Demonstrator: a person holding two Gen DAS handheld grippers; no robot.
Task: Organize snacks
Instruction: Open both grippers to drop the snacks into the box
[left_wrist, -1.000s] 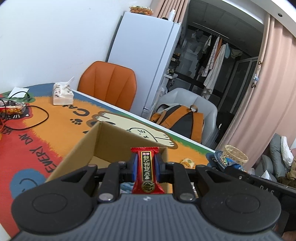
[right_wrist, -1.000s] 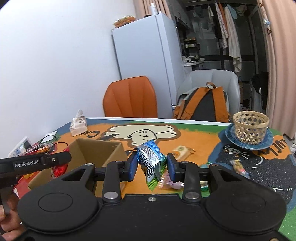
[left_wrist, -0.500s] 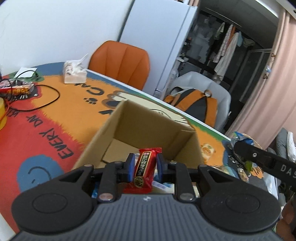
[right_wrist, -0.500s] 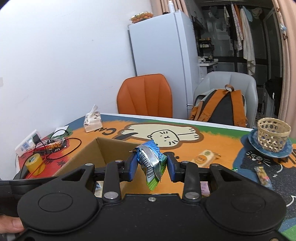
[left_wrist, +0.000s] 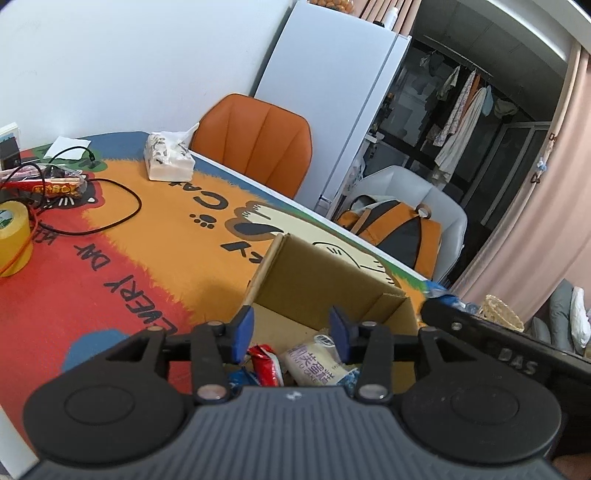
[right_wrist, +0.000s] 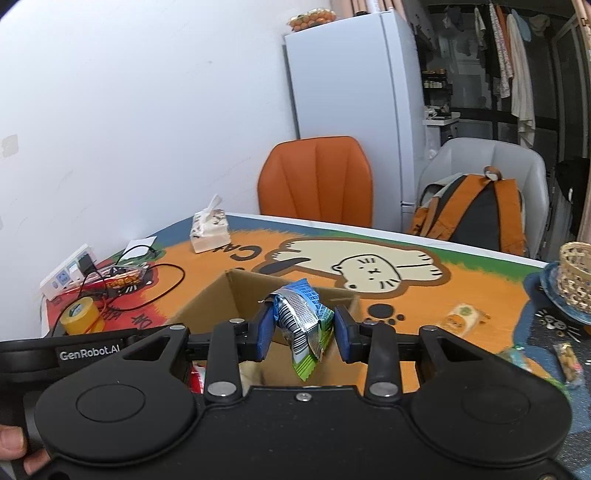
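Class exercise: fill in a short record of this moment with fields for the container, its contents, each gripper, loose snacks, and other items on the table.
container: open cardboard box on the cat-print table mat
contents: red snack packet, white snack packet
left gripper: fingers opening above the box, nothing between them
right gripper: fingers closed on a blue-green foil packet, held over the box
loose snacks: cream-wrapped snack and small wrapped snack on the mat
other items: tissue pack, yellow tape roll, woven basket
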